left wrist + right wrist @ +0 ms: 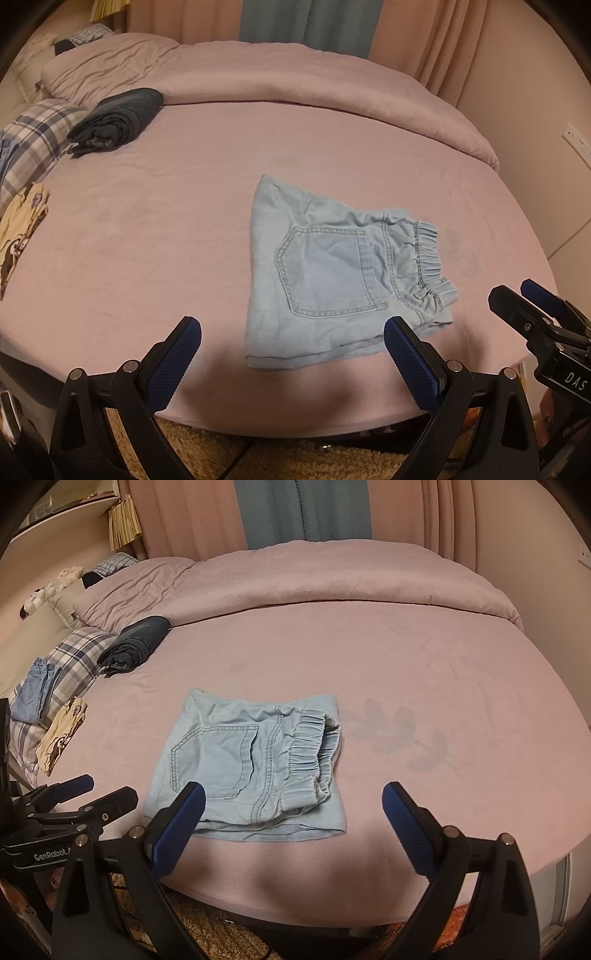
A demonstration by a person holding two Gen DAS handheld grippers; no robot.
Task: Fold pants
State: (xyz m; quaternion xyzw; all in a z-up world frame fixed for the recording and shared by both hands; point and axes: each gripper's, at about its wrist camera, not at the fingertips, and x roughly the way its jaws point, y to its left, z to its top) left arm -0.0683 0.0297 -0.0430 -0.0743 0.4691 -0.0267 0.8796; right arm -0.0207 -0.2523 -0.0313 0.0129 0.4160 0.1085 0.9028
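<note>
Light blue denim pants [332,273] [251,764] lie folded into a small rectangle on the pink bed sheet [147,240] [424,686], back pocket up, elastic waistband toward the right. My left gripper [291,332] is open near the bed's front edge, just short of the pants' near hem, holding nothing. My right gripper [291,797] is also open and empty, its left fingertip [192,797] over the pants' near left corner. The right gripper [532,306] shows at the right edge of the left wrist view, and the left gripper [96,794] at the left of the right wrist view.
A dark folded garment [118,118] [136,642] lies at the back left by a plaid pillow [33,136] [70,653]. Folded jeans [37,690] and a cream printed garment [18,229] [62,734] rest at left. A rolled pink duvet [295,74] spans the back. Shaggy rug [207,454] below.
</note>
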